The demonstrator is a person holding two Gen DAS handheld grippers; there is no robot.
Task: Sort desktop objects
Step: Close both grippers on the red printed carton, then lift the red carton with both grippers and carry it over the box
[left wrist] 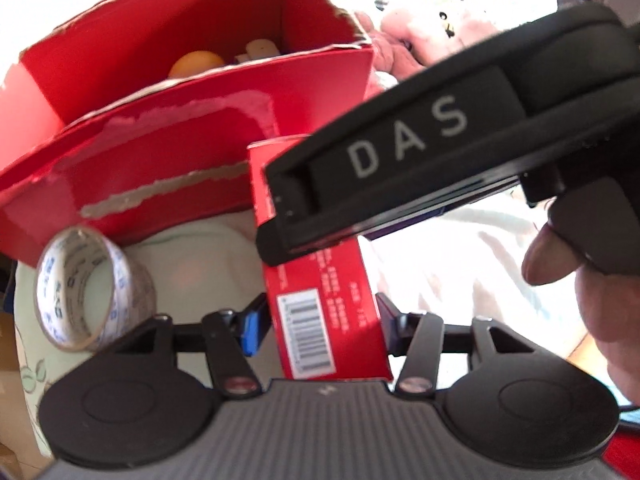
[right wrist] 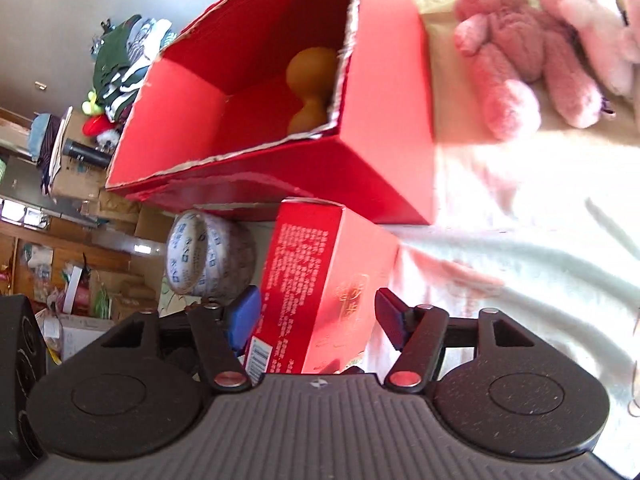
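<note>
Red carton [left wrist: 332, 316] lies on the desk just near the big red box [left wrist: 200, 80], straddled by both tools, left tool [left wrist: 320, 324] and right tool [right wrist: 316, 320] standing apart around it; close squarely before lifting.

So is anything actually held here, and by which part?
Cannot be told. The small red box sits between the fingers of both grippers, the left gripper at its barcode end, the right gripper across its sides, but whether pads press is unclear.
</note>
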